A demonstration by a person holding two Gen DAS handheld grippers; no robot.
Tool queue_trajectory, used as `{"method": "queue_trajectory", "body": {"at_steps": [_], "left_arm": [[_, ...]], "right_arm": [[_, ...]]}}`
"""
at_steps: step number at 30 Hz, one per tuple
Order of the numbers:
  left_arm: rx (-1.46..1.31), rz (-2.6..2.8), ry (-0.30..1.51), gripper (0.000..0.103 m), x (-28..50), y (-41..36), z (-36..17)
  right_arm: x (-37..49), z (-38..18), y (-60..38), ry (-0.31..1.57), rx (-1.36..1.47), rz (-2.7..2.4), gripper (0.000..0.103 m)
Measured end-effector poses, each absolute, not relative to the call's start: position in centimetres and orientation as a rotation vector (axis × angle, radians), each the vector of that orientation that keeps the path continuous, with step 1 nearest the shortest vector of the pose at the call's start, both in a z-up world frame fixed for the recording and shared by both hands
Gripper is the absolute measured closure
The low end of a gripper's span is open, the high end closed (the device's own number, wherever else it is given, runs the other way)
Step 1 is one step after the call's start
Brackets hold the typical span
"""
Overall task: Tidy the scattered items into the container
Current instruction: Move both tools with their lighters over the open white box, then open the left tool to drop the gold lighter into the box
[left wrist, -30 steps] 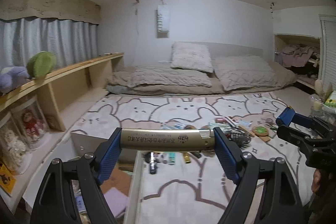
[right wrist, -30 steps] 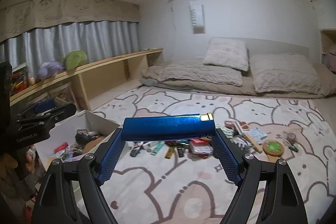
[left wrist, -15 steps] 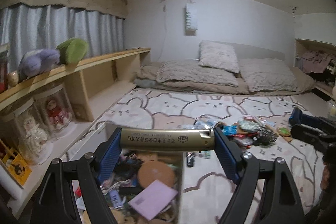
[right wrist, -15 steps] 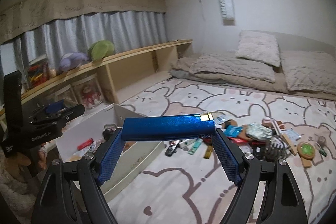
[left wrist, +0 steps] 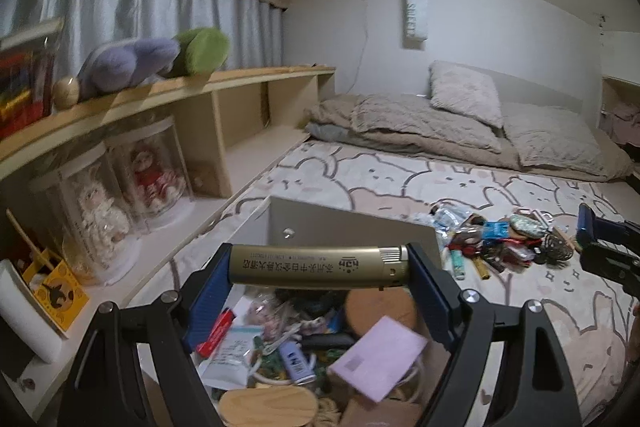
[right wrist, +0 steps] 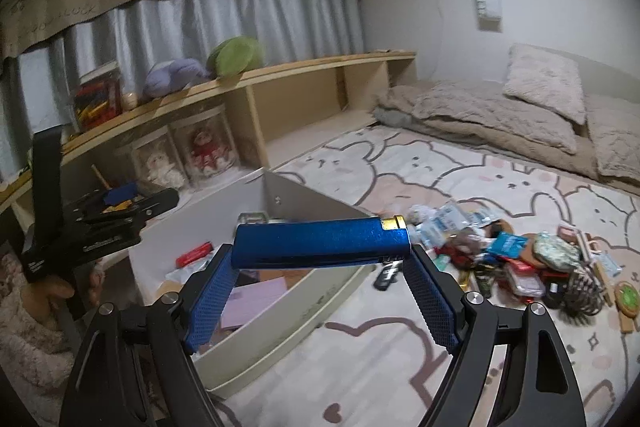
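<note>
My left gripper (left wrist: pixel 319 267) is shut on a gold lighter (left wrist: pixel 316 265), held crosswise above the open white box (left wrist: pixel 344 227), which holds several small items and a pink card (left wrist: pixel 378 357). My right gripper (right wrist: pixel 320 251) is shut on a blue lighter (right wrist: pixel 320 245), held crosswise just over the right-hand wall of the box (right wrist: pixel 296 203). A pile of scattered items (right wrist: pixel 520 259) lies on the bunny-print rug right of the box; it also shows in the left wrist view (left wrist: pixel 500 239). Each gripper shows at the edge of the other's view.
A wooden shelf (left wrist: pixel 172 95) with plush toys and doll jars (left wrist: pixel 156 171) runs along the left. Bedding and pillows (left wrist: pixel 460 123) lie at the far end. The rug (right wrist: pixel 420 347) spreads out to the right of the box.
Both grippers have swung left, from over the pile to the box. The left one now hangs over the box's inside; the right one reaches its wall. Both lighters stay held.
</note>
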State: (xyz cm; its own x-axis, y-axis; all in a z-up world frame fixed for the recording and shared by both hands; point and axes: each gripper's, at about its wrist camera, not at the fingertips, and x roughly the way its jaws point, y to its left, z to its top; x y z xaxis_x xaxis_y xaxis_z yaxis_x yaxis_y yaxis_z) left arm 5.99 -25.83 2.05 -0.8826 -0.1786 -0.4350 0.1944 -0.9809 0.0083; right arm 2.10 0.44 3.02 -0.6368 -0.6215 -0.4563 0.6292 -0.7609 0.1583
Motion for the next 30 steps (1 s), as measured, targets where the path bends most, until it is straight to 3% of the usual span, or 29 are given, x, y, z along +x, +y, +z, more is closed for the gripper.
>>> {"method": "queue_trajectory", "body": {"at_steps": [16, 30], "left_arm": [[0.845, -2.67, 0.182, 0.02, 3.4, -31.5, -4.3], [0.85, -2.619, 0.22, 0.02, 3.2, -33.3, -5.2]], "right_arm": [[2.5, -0.1, -5.6, 0.139, 0.738, -2.201, 0.019], [2.5, -2.3, -9.5, 0.195, 0.807, -2.097, 0.019]]}}
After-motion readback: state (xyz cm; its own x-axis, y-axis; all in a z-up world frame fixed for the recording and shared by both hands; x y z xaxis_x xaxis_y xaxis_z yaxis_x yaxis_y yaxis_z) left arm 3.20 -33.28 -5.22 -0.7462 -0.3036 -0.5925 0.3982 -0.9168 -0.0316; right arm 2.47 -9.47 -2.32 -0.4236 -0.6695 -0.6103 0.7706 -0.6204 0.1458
